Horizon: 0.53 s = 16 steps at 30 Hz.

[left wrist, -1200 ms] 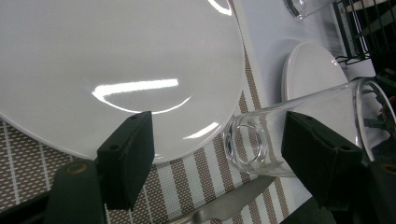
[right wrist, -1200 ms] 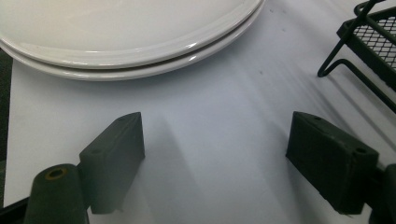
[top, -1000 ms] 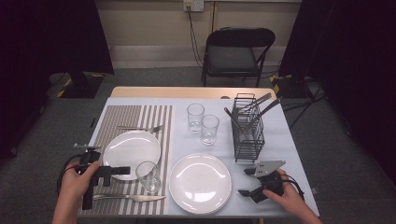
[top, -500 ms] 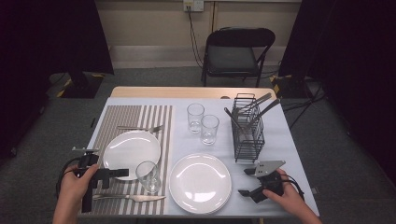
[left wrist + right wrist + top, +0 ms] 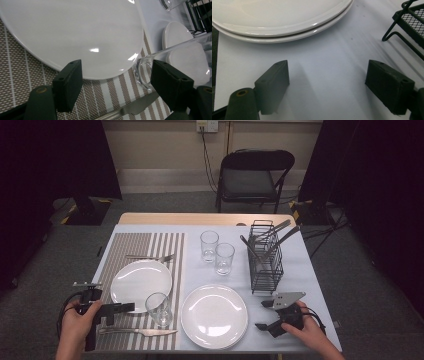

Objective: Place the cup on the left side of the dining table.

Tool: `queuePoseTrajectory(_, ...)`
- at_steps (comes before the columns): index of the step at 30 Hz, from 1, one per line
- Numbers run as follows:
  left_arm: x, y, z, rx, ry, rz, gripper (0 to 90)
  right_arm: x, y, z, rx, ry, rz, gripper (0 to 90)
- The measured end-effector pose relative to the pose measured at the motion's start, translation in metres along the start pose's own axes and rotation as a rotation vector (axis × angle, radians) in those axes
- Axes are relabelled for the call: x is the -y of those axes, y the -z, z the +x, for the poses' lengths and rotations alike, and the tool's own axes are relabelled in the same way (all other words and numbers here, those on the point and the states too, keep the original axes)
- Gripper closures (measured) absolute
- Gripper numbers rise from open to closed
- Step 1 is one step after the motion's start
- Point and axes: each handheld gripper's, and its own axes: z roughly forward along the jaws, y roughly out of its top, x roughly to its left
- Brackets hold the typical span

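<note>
- Glass (image 5: 158, 308): clear tumbler, round, thin wall, thick base, upright on the striped mat (image 5: 130, 250) near the table's front edge, left half. It stands just beside the front-right rim of the white plate (image 5: 141, 278) on the mat.
- Left gripper (image 5: 131, 307): jaws spread wide, nothing pinched. Tips point at the glass from its left, apart from it. In the left gripper view the glass base (image 5: 143, 73) sits next to the right-hand jaw; whether they touch, cannot tell.
- Knife (image 5: 137, 332): flat polished steel, lies along the front edge of the mat, just in front of the glass.
- Mat: woven, brown and white stripes, matte.
- Plate on mat: glossy white ceramic, round, shallow.
- Stacked plates (image 5: 214, 315): two glossy white plates, front centre of the tabletop, on a smooth pale cloth (image 5: 300, 270).
- Right gripper (image 5: 261, 315): front-right corner, jaws spread, nothing between them but bare cloth.
- Wire rack (image 5: 265, 262): black metal wire, boxy, near the right edge, steel cutlery standing in it.
- Two more clear glasses (image 5: 217, 251) stand mid-table.
</note>
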Motion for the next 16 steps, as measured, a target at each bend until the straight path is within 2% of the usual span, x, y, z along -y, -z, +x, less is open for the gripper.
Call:
queuePoseTrajectory(2, 0.0009, -0.0003, 0.0000, -0.007, -0.010, -0.009, 25.7, 0.0000, 0.0000, 0.0000, 0.000, 0.001, 0.000, 18.1)
queuePoseTrajectory(4, 0.0018, -0.0016, 0.0007, -0.008, -0.009, 0.004, 25.5, 0.0000, 0.0000, 0.0000, 0.000, 0.000, 0.001, 18.1)
queuePoseTrajectory(5, 0.0020, -0.0021, 0.0003, -0.025, -0.020, 0.006, 25.5, 0.0000, 0.0000, 0.0000, 0.000, 0.000, 0.001, 18.1)
queuePoseTrajectory(7, 0.0021, -0.0032, -0.0006, -0.018, -0.021, 0.007, 25.5, -0.0001, 0.0000, -0.0001, 0.000, 0.000, 0.000, 18.1)
queuePoseTrajectory(14, 0.0035, -0.0037, 0.0002, -0.044, -0.049, 0.014, 25.2, -0.0002, 0.0000, 0.0001, 0.001, 0.001, 0.002, 18.1)
queuePoseTrajectory(16, 0.0042, -0.0046, -0.0003, -0.035, -0.050, 0.015, 26.2, -0.0002, 0.0001, 0.0000, 0.001, 0.000, 0.002, 18.1)
